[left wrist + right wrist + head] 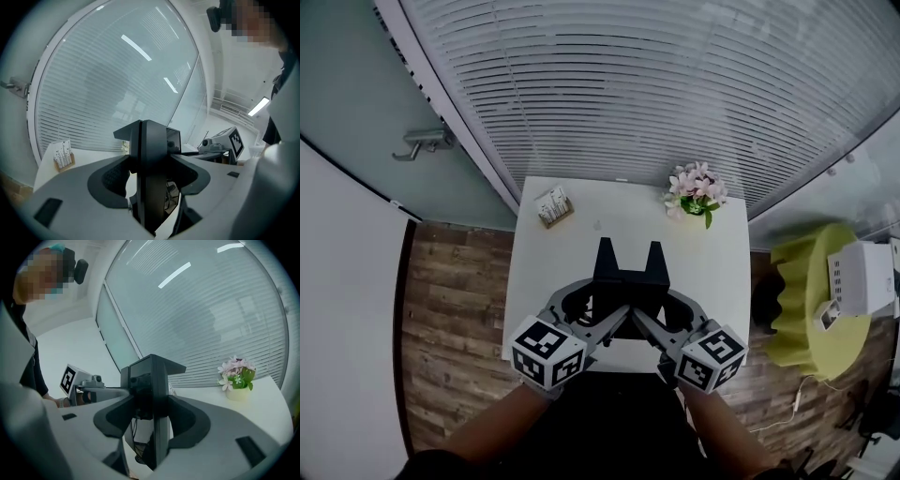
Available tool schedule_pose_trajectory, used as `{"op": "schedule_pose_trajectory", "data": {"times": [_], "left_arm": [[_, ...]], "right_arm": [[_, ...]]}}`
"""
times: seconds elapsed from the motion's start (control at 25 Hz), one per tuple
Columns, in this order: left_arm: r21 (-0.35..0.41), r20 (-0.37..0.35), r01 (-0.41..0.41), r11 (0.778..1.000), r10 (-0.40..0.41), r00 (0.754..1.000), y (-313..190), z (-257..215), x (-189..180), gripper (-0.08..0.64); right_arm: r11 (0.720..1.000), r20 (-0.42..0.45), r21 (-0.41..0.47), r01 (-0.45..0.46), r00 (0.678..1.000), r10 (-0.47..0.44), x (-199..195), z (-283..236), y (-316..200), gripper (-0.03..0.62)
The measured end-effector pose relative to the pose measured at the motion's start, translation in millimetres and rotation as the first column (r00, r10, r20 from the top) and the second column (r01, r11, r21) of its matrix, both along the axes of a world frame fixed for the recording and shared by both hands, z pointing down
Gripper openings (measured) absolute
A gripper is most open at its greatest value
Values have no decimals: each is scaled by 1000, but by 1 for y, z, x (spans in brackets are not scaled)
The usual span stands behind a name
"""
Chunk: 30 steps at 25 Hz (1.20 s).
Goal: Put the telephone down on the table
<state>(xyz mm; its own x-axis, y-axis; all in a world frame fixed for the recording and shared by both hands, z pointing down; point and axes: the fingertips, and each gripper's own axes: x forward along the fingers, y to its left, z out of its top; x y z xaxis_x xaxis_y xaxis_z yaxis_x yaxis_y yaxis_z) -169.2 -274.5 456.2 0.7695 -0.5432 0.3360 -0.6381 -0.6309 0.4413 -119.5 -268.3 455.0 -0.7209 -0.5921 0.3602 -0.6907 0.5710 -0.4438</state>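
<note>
Black casing of the telephone [630, 274] is clamped from two sides. The left gripper [150, 167] is closed on its left flank and the right gripper [151, 411] on its right flank, and each pair of jaws is pressed against the casing with no gap seen. The telephone is held upright, two prongs uppermost, over the near edge of the white table [609, 225]; whether its base touches the tabletop cannot be told. Black-and-white square markers are carried on the cube of each gripper, and no words can be read on them.

At the far left of the table a small wooden holder [554, 208] of printed cards is placed, its print too small to be read. At the far right a pot of pink flowers [697, 191] is set. Both are well apart from the telephone. Slatted blinds [656, 84] are seen behind the table. To the right, a yellow-green stool [806, 314] bearing a white box [862, 275] is seen on the wooden floor [455, 328].
</note>
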Motion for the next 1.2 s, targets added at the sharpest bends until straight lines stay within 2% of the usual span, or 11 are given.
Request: {"op": "schedule_pose_trajectory", "data": {"times": [0.32,0.48,0.84,1.2], "left_arm": [[-132,16,-34,991,37,999,-24,65,27,268],[-213,-2,-13,977,13,1000,-39,99,37,268],[-321,-15,-18,947,14,1000,-68,165,56,268],[-402,0,-34,915,37,999,-89,217,58,268]], "right_arm": [[991,-6,-134,-7,1000,6,26,65,-24,238],[982,8,-188,-13,1000,15,37,97,-40,238],[953,1,-303,-19,1000,20,56,162,-68,238],[921,-1,-388,-16,1000,17,57,213,-89,238]]}}
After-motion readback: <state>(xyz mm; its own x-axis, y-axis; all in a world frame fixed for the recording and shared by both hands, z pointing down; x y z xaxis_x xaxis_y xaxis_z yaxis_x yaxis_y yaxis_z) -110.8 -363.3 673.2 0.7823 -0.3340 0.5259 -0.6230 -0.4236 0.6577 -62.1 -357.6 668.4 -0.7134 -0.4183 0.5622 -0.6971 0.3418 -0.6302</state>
